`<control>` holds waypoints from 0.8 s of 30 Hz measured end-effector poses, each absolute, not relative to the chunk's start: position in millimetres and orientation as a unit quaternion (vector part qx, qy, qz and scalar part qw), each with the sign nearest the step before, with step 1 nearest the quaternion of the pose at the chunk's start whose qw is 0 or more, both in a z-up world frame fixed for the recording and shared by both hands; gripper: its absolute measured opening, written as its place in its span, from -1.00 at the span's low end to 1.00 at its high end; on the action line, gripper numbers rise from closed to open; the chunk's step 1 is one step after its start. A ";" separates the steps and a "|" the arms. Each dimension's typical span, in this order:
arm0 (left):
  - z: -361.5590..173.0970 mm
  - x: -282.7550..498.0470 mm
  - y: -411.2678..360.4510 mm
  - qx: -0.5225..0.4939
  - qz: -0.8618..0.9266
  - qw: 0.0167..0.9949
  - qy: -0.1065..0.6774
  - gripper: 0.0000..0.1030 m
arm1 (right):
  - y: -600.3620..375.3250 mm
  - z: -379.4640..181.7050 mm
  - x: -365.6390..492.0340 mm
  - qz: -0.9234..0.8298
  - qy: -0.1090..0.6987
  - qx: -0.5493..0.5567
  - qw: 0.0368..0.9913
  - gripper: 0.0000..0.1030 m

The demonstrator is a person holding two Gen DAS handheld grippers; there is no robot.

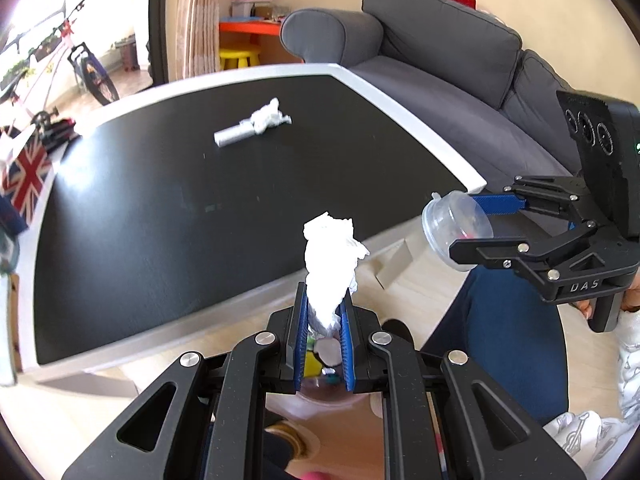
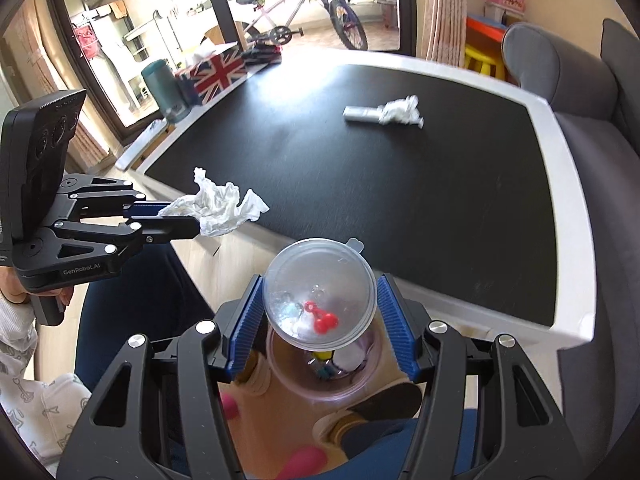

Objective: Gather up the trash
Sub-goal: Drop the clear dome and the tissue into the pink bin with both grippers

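Observation:
My left gripper (image 1: pixel 324 300) is shut on a crumpled white tissue (image 1: pixel 330 256) that sticks up past its fingertips, just off the table's near edge. In the right wrist view the same left gripper (image 2: pixel 180 216) holds this tissue (image 2: pixel 216 208) at the left. My right gripper (image 2: pixel 320 280) is shut on a clear plastic lidded cup (image 2: pixel 320 300) with small red pieces inside; the left wrist view shows the right gripper (image 1: pixel 464 222) and the cup (image 1: pixel 448 220) at the right. Below both sits a translucent bin (image 2: pixel 324 376) with scraps in it. Another crumpled tissue (image 1: pixel 268 116) and a white tube (image 1: pixel 234 135) lie on the table.
The black table with a white rim (image 1: pixel 400 92) fills the middle. A grey sofa (image 1: pixel 440 40) stands beyond it. A Union Jack tissue box (image 2: pixel 218 70) and a teal tumbler (image 2: pixel 162 84) sit at the table's far left. A person's blue-trousered legs (image 1: pixel 500 320) are beside the bin.

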State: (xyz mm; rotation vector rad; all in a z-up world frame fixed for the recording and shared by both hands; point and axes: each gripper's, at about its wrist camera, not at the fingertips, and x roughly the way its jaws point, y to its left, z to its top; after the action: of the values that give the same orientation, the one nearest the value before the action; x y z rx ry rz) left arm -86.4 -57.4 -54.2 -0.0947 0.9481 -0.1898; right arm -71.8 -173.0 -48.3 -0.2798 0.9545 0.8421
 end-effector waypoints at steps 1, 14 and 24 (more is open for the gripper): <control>-57.6 -89.2 -60.0 -0.047 -0.091 0.883 0.458 -0.73 | -172.8 -53.2 -74.9 0.393 0.448 -0.131 0.792 0.11; -64.1 -99.1 -62.3 -0.052 -0.098 0.880 0.462 -0.73 | -169.2 -72.4 -83.9 0.408 0.465 -0.128 0.776 0.60; -67.4 -96.3 -68.9 -0.045 -0.106 0.875 0.470 -0.73 | -178.1 -68.5 -77.1 0.392 0.459 -0.116 0.789 0.85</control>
State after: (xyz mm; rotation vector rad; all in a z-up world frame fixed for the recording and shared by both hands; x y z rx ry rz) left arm -96.3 -68.9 -67.4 -0.0950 0.9814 -0.2205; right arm -77.1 -178.1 -68.5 -0.2498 0.9878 0.8439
